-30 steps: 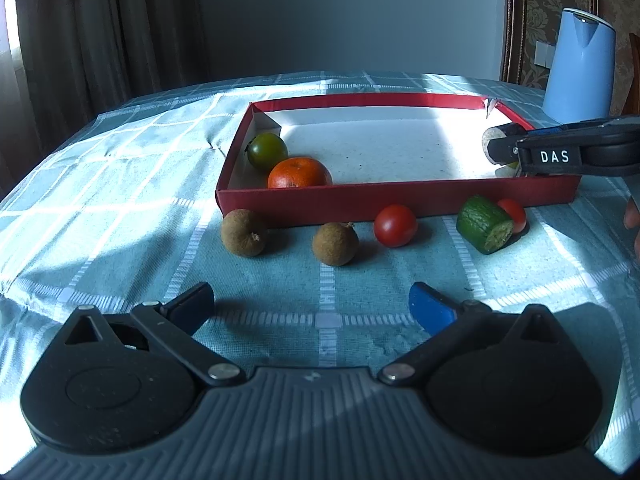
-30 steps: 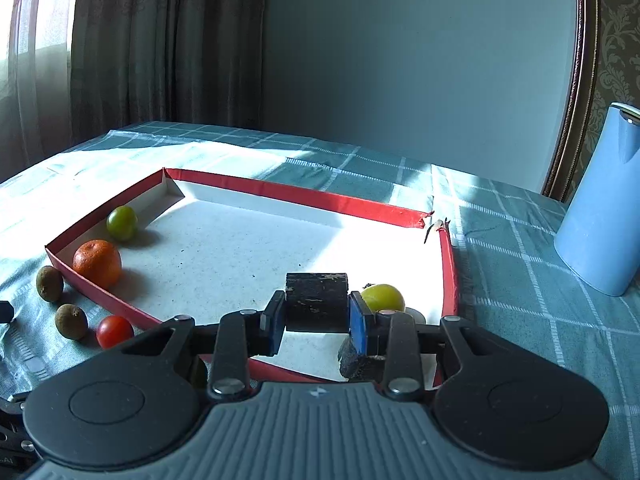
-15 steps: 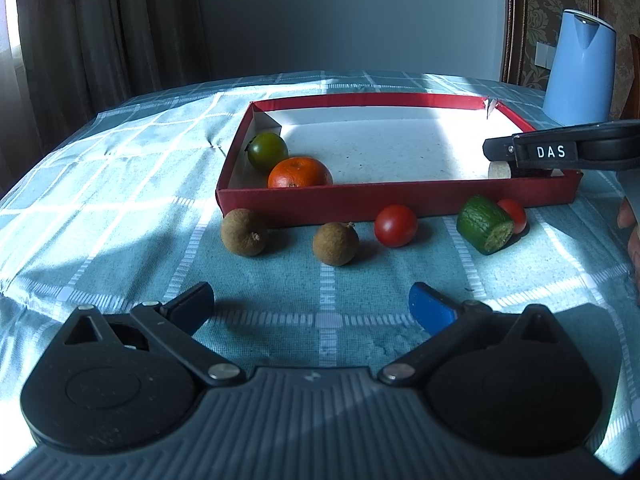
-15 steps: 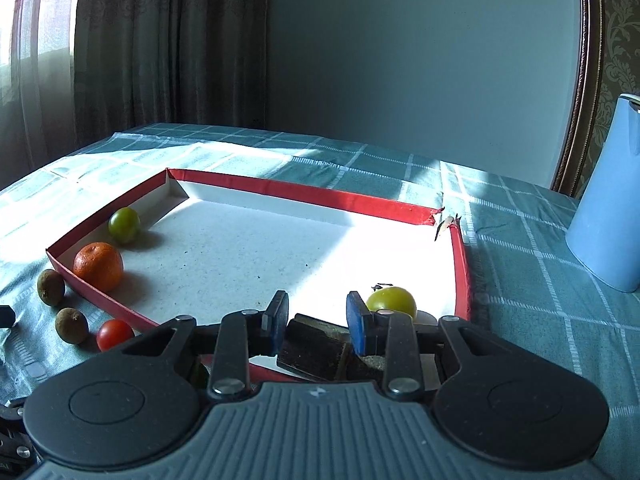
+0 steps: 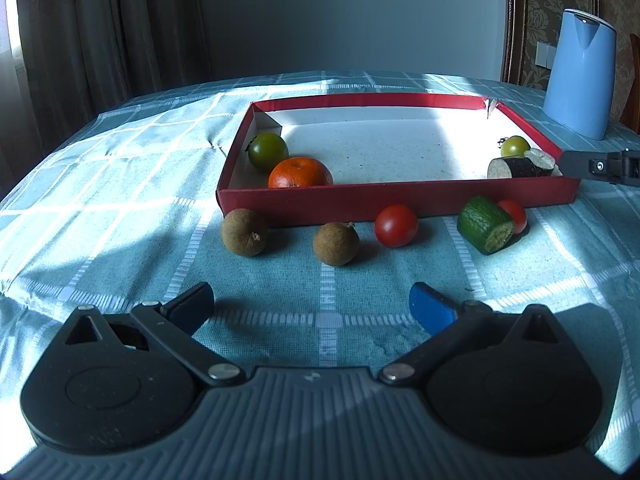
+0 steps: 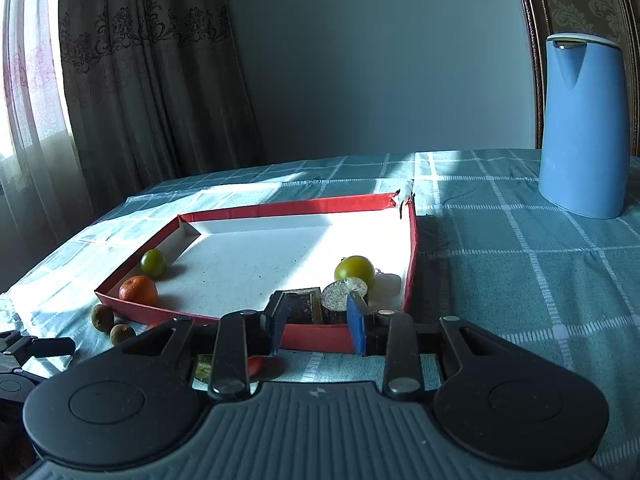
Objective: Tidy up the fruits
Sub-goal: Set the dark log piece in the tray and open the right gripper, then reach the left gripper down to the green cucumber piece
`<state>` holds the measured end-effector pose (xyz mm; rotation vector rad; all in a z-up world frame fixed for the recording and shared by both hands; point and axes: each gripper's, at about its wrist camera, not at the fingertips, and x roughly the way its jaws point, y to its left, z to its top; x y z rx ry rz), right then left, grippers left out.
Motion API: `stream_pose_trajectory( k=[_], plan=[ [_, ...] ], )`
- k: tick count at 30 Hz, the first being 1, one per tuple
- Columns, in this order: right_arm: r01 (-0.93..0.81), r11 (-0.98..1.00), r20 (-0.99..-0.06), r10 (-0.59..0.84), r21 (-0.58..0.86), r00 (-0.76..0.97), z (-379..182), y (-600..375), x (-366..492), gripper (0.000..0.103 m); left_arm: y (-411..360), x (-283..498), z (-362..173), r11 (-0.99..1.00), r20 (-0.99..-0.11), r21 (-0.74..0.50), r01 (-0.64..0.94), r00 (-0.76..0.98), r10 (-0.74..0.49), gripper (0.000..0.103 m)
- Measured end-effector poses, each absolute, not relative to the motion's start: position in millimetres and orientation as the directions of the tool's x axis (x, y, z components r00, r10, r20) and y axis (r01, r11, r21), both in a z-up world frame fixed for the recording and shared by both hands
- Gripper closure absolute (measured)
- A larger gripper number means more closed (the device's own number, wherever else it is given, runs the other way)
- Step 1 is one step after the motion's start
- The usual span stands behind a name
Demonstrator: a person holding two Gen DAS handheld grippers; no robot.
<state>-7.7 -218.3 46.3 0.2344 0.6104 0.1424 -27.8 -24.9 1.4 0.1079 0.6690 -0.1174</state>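
While the left gripper hovers low over the table with its jaws spread wide and nothing between them, the right gripper sits just outside the near right corner of the red tray, its jaws opening and clear of any object. Seen from the right wrist, the blue pads frame a dark cylinder piece and a second cut piece with a pale speckled face, but both lie on the tray floor beyond the near wall, untouched. Left wrist view: the same dark cylinder piece lies on its side in the tray's near right corner, with a yellow-green tomato just behind it. At the tray's left end rest a dark green tomato and, touching it on the near side, an orange against the near wall. Outside the tray, on the checked cloth along its near wall, stand from left to right two brown round fruits, a red tomato, and a green cucumber chunk with a smaller red tomato touching it from behind. A blue kettle stands upright on the table beyond the tray's far right corner. Curtains hang at the rear left.
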Motion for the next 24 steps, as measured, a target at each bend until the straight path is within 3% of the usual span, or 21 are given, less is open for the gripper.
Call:
stream_pose_trajectory(
  k=[3, 8, 11, 24],
  plan=[
    [-0.074, 0.963, -0.57, 0.216, 0.261, 0.793, 37, -213, -24, 0.05, -25, -28, 1, 0.988, -0.623, 0.064, 0.143, 0.779, -0.073, 0.0],
    [-0.104, 0.958, -0.595, 0.25, 0.268, 0.764, 26, -202, -35, 0.049, -25, -28, 1, 0.988, -0.622, 0.064, 0.143, 0.78, -0.073, 0.0],
    [-0.088, 0.95, -0.597, 0.259, 0.3, 0.759, 24, -206, -33, 0.032, -25, -28, 1, 0.988, -0.622, 0.061, 0.143, 0.779, -0.074, 0.0],
    [-0.046, 0.921, -0.575, 0.281, 0.388, 0.768, 21, -221, -33, 0.032, -15, -44, 9, 0.989, -0.54, 0.012, 0.149, 0.833, -0.119, 0.0]
  ],
)
